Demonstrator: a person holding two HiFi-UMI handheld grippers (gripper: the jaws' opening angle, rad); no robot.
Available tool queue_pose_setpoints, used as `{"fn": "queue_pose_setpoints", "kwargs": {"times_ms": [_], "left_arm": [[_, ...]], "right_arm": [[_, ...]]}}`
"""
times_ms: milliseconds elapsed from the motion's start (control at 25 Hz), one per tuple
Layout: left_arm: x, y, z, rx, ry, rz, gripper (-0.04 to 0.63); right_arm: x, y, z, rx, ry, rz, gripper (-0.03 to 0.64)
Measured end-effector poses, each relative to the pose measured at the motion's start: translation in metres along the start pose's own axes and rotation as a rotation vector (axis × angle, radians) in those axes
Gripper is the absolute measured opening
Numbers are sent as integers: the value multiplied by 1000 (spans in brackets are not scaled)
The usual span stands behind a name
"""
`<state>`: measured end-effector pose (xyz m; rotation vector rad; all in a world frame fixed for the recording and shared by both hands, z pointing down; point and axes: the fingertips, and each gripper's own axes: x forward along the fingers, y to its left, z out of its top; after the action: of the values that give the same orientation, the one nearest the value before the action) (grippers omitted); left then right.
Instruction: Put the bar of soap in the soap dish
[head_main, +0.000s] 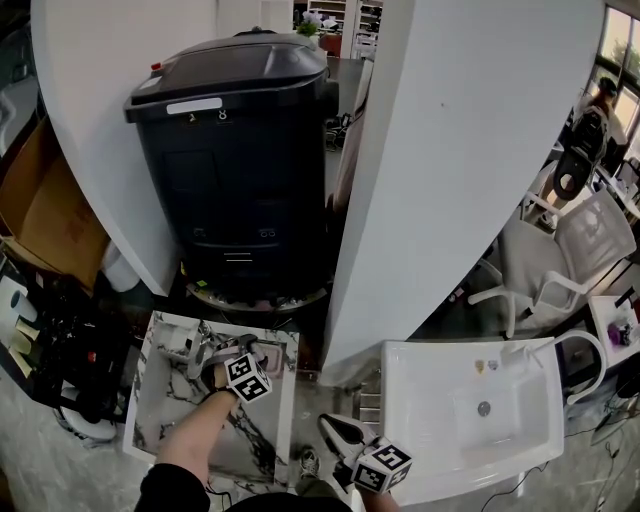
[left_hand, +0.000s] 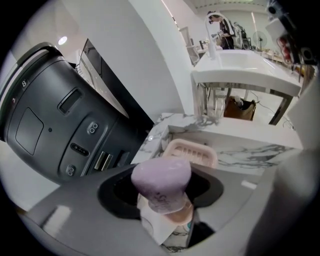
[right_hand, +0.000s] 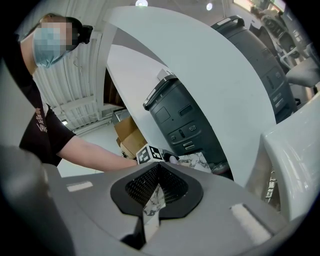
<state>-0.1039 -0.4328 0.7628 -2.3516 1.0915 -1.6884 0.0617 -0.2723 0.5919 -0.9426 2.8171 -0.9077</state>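
While the left gripper (head_main: 238, 352) hangs tilted downward over the marble table (head_main: 165, 420), its jaws stand spread with the bar of soap (left_hand: 161, 181) between them. In the left gripper view the purple bar stands on end in the gap, and a dark strip shows on either side of it, so the pads do not press on it. Under the bar sits something pale pink and white that I cannot make out. The pink soap dish (left_hand: 191, 151) lies just beyond the bar on the same marble top, ribbed and holding nothing, so the soap is near the dish but not in it.

The right gripper (head_main: 332, 428) is held roughly level, low in the head view, in the gap between the marble table and the white sink (head_main: 520, 440). Its jaws are pressed together at the tips, with nothing between them; only a thin wedge of marble shows through the slit lower down. In the right gripper view the person's bare arm (right_hand: 95, 152) reaches across to the marker cube (right_hand: 150, 154) of the left gripper.

A big black machine (head_main: 235, 150) with buttons on its front stands behind the table, set between two curved white walls (head_main: 440, 170). A cardboard box (head_main: 45, 215) leans at the far left, and a white chair (head_main: 570, 260) stands behind the sink on the right.
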Motion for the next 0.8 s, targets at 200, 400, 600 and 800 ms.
{"fn": "queue_pose_setpoints", "kwargs": {"times_ms": [200,400,600,800], "left_arm": [[-5,1,7,12,-27,4,261],[-10,1,15,3,-60,6,268],[-14,1,23,-3,-82,4,275],[-19,2,34,0,-119,-4,298]], "right_arm": [[-3,0,-2,6,3,-5,0],[-5,0,-3,5,-2,-10,0],[-5,1,-6,18,3,-1,0],[-5,0,-5,22,4,3,0]]}}
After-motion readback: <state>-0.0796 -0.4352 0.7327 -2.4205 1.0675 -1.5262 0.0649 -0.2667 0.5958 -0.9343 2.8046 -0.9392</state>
